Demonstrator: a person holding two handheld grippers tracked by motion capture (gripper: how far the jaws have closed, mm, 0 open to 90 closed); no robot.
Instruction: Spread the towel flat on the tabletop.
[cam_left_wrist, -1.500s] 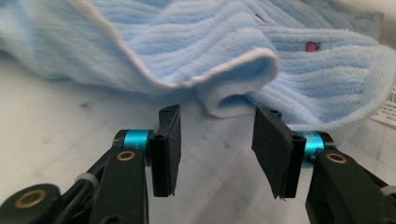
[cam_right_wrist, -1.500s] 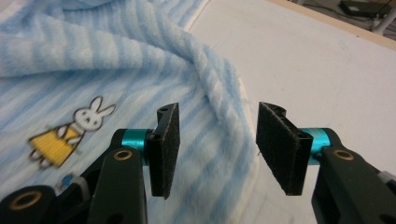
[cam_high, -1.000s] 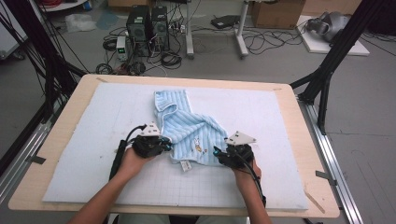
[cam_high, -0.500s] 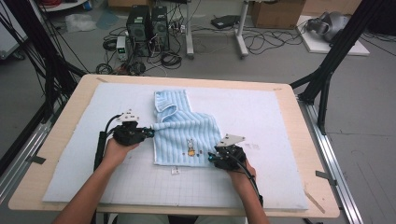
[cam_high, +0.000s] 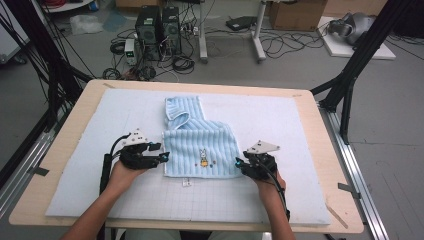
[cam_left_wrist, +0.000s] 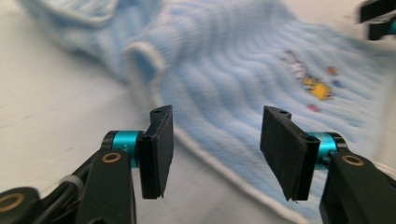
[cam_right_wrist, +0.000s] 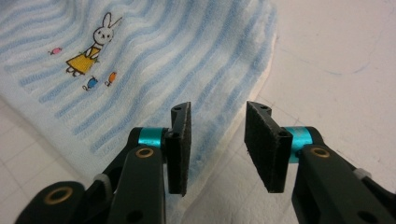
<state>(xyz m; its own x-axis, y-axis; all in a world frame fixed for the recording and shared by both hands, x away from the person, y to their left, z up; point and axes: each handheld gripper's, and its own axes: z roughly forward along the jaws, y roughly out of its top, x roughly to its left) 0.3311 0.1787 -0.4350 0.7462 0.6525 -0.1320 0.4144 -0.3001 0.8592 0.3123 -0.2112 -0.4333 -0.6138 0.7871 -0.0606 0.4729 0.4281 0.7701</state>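
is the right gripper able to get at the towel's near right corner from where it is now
Probably yes: the right gripper has open jaws right over the corner of the towel, nothing lies between them, and its jaws have just been closing.

Towel (cam_high: 200, 147): lay flat on the mat (cam_high: 280, 115), near the middle.
Mat: lay on the table (cam_high: 327, 150).
Left gripper (cam_high: 161, 157): sat just beside the towel's left edge.
Right gripper (cam_high: 240, 164): sat at the towel's near right corner.
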